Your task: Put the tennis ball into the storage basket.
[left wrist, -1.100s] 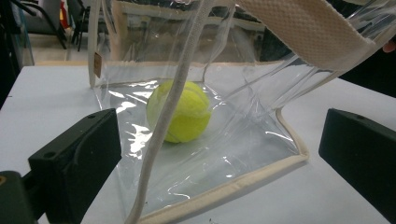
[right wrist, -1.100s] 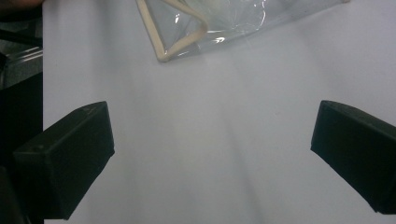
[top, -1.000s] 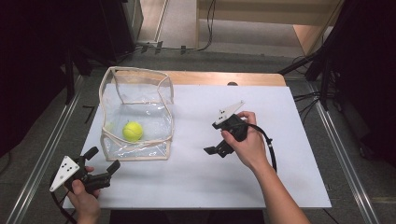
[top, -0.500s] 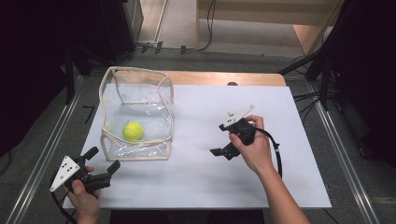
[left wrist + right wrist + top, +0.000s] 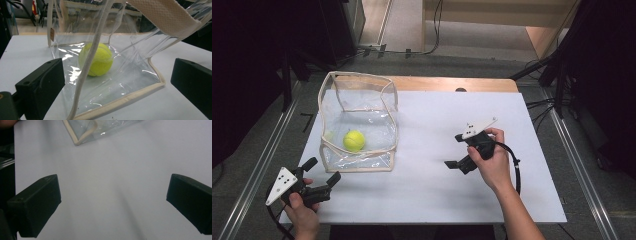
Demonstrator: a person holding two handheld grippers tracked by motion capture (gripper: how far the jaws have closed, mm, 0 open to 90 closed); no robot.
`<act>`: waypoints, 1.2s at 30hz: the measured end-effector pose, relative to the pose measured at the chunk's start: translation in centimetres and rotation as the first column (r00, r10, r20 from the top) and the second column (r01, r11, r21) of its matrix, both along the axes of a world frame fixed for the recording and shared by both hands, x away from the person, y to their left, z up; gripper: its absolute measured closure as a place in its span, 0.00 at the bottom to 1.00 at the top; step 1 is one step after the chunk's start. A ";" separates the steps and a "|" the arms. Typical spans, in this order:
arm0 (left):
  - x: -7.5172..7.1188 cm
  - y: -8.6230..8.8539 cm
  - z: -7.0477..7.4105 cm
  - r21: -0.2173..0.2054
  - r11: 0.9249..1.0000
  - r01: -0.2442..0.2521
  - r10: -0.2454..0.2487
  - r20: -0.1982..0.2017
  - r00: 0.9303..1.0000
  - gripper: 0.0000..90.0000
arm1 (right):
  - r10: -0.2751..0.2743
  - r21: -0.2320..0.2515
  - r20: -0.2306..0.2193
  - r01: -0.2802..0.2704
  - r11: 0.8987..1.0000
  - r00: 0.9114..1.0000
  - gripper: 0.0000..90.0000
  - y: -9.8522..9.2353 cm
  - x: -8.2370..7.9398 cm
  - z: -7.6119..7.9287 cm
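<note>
From the high view we see the clear bag [image 5: 358, 127] standing open on the table [image 5: 432, 190], tennis ball [image 5: 354, 140] inside, left gripper [image 5: 323, 176] just beside it, right gripper [image 5: 458, 162] well apart. The left gripper view adds the bag's cream strap (crossing the ball); jaws wide. The right gripper view shows bare tabletop between wide jaws.

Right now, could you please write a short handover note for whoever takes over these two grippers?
Left gripper: open, holding nothing, at the near left corner of the table, aimed at the clear bag.
Right gripper: open, holding nothing, above bare table right of the bag.
Clear bag: stands open on the left half of the table, cream trim, its strap hanging across the left gripper view.
Tennis ball: lies on the bag's floor.
Done: the ball is in the bag and neither gripper touches anything.
Left: probably closing or moving the bag; the frames do not settle which.
</note>
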State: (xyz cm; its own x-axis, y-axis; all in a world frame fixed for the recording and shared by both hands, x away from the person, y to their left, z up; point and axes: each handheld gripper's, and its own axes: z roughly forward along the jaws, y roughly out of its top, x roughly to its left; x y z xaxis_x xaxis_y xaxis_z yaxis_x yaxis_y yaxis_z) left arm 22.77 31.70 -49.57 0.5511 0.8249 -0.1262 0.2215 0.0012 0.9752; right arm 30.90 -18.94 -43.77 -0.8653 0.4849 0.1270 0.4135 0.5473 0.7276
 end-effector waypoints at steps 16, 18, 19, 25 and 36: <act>0.0 0.0 0.0 0.001 1.000 -0.002 0.002 0.001 1.000 0.00 | -0.065 0.038 0.020 0.064 0.997 0.998 0.00 -2.8 -1.3 -1.1; 0.0 0.0 0.0 0.001 1.000 -0.003 0.003 0.001 1.000 0.00 | -0.073 0.042 0.019 0.072 0.997 0.997 0.00 -3.1 -1.4 -1.2; 0.0 0.0 0.0 0.001 1.000 -0.003 0.003 0.001 1.000 0.00 | -0.076 0.044 0.023 0.075 0.996 0.997 0.00 -3.3 -1.5 -1.3; 0.0 0.0 0.0 0.003 1.000 -0.002 0.002 0.001 1.000 0.00 | -0.097 0.058 0.031 0.095 0.994 0.995 0.00 -4.4 -2.0 -1.6; -0.1 0.0 0.0 0.004 1.000 -0.001 0.001 0.003 1.000 0.00 | -0.136 0.089 0.042 0.132 0.987 0.990 0.00 -6.2 -3.1 -2.3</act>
State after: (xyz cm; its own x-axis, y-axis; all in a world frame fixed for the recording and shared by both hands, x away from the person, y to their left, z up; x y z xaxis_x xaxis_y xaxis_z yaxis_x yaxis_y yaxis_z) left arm 22.72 31.68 -49.58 0.5508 0.8258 -0.1212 0.2181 -0.0022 0.9759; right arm 27.78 -25.12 -46.05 -0.7990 0.5863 0.1333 0.4428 0.4239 0.7901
